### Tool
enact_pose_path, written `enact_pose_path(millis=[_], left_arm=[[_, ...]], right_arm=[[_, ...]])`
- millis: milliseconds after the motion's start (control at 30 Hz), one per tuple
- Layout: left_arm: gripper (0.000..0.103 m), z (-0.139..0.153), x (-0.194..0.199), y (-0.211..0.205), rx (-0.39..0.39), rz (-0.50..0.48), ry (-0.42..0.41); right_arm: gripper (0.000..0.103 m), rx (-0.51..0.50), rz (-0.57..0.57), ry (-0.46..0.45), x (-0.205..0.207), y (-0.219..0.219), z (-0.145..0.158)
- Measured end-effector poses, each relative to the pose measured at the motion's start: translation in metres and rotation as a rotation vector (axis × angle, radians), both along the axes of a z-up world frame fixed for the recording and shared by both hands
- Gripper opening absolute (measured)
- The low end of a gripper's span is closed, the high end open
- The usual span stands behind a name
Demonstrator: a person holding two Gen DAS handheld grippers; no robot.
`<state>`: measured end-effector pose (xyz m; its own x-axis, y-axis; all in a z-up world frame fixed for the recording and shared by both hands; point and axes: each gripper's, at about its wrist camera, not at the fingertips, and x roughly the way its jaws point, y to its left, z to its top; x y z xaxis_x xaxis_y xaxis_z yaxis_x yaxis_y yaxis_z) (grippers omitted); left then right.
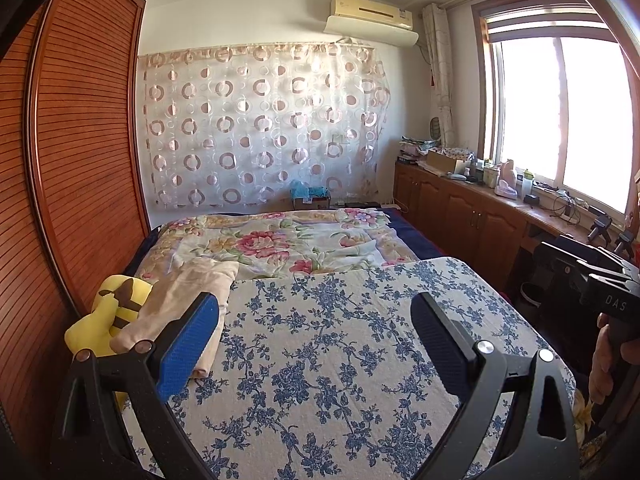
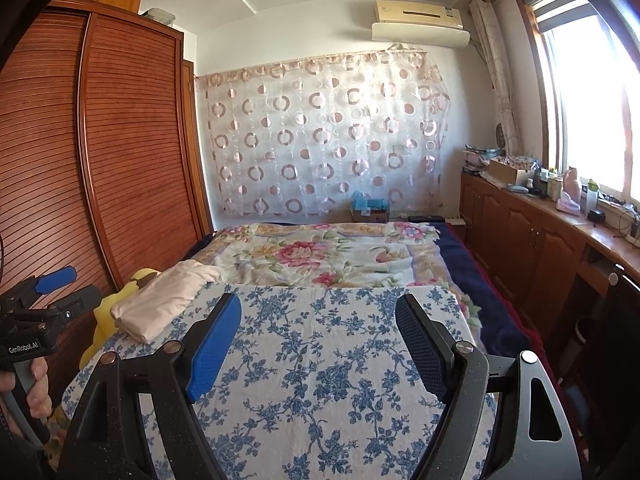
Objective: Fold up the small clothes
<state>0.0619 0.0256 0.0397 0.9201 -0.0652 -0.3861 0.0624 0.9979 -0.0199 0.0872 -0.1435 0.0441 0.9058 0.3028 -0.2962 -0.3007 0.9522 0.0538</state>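
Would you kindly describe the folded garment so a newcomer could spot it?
Find the blue-flowered white board laid over the bed. At its far left corner lies the folded cream garment, plain and unpatterned, resting partly on a yellow plush toy.

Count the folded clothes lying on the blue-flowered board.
1. A cream garment lies folded at the board's far left corner, beside a yellow plush toy. Both grippers hover open and hold nothing. More clothes may lie outside these views.
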Motion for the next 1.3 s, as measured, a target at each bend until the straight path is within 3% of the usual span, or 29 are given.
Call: enact_pose_path(millis=[1300], left_arm=[[0.097, 0.0008, 0.0005, -0.0008, -0.001, -0.002, 0.003]], right_arm=[[0.081, -0.010, 0.003, -0.006, -0.0007, -0.0043, -0.0014]])
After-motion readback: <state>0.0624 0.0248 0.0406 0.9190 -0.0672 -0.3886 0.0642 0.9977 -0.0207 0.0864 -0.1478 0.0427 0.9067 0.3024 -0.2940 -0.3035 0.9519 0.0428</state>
